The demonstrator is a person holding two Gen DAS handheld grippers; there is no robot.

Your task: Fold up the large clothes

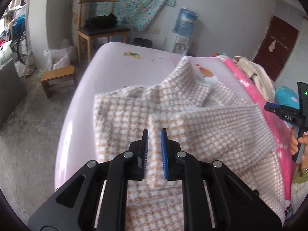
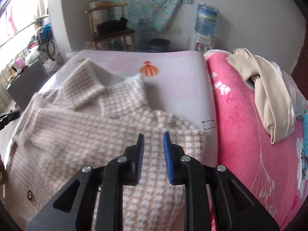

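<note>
A beige-and-white houndstooth jacket (image 1: 211, 125) lies on the pale pink table (image 1: 115, 63), collar toward the far end and a sleeve folded across its front. My left gripper (image 1: 154, 132) hovers over the folded part. Its blue pads stand a narrow gap apart, and nothing is pinched between them. In the right wrist view the jacket (image 2: 77, 119) fills the left and middle. My right gripper (image 2: 153, 135) is open above its right edge near the table (image 2: 173, 96), holding nothing. A hand (image 1: 300, 142) grips the right tool at the left wrist view's right edge.
A pink floral blanket (image 2: 240, 115) with a beige garment (image 2: 269, 88) on it lies right of the table. Beyond the far end stand a wooden chair (image 1: 100, 27), a low stool (image 1: 57, 77) and a water dispenser (image 1: 182, 34). Bare concrete floor lies to the left.
</note>
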